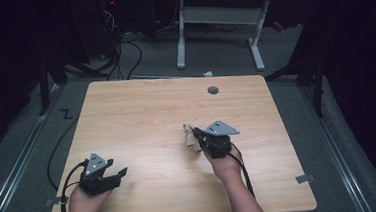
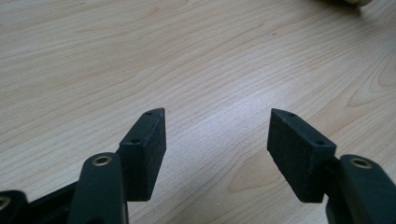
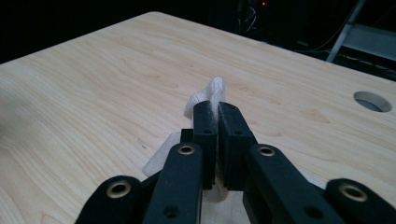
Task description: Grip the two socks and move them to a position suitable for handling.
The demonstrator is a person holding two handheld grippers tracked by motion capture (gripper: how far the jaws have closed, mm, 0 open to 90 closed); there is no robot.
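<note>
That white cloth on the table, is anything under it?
The white cloth is pinched in the right gripper, bunched over the wooden table. Only bare wood shows around it; whatever lies beneath its folds is covered.

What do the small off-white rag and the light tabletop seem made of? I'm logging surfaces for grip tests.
The small off-white rag looks like woven cloth: matte, with a fine weave and soft folds. The light tabletop looks like wood or wood-look laminate: printed-looking grain, smooth with a faint sheen. Which of the two, I can't tell.

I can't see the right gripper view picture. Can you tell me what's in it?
The right gripper has its two black jaws squeezed shut on a bunched piece of white cloth. Under it is a light wooden table with a round hole at the far right.
</note>
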